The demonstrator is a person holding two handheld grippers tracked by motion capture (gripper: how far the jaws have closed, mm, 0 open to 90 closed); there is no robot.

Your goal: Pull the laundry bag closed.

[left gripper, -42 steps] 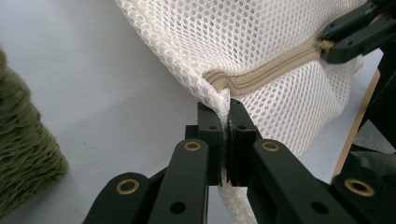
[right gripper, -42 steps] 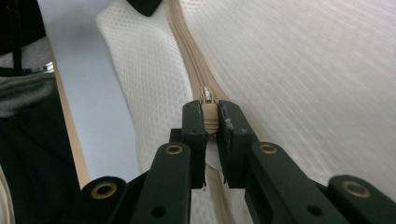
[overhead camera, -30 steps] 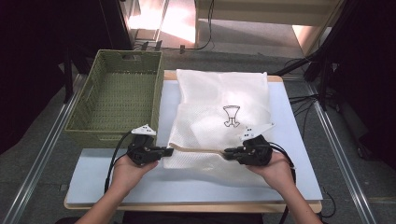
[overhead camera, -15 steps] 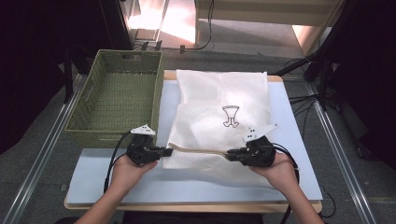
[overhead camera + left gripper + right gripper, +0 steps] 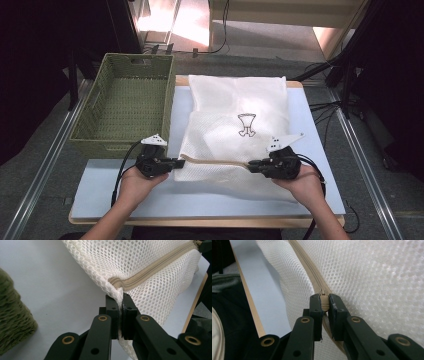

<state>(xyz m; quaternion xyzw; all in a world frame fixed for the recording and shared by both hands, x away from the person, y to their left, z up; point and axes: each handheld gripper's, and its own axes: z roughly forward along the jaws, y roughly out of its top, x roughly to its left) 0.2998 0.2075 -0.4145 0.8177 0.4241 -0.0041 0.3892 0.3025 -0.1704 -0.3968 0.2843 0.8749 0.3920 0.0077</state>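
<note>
On the tabletop [image 5: 125,185] beside the basket [image 5: 125,107], the mesh bag [image 5: 235,125] lies flat. Its zipper [image 5: 215,162] runs crosswise between both claws. The left claw [image 5: 176,162] is clamped on the bag's corner; the right claw [image 5: 251,165] pinches the zipper's far end.

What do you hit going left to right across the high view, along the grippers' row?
Green woven basket → left gripper, shut on the mesh bag's corner → tan zipper along the white mesh bag → right gripper, clamped on the zipper → bare table.
</note>
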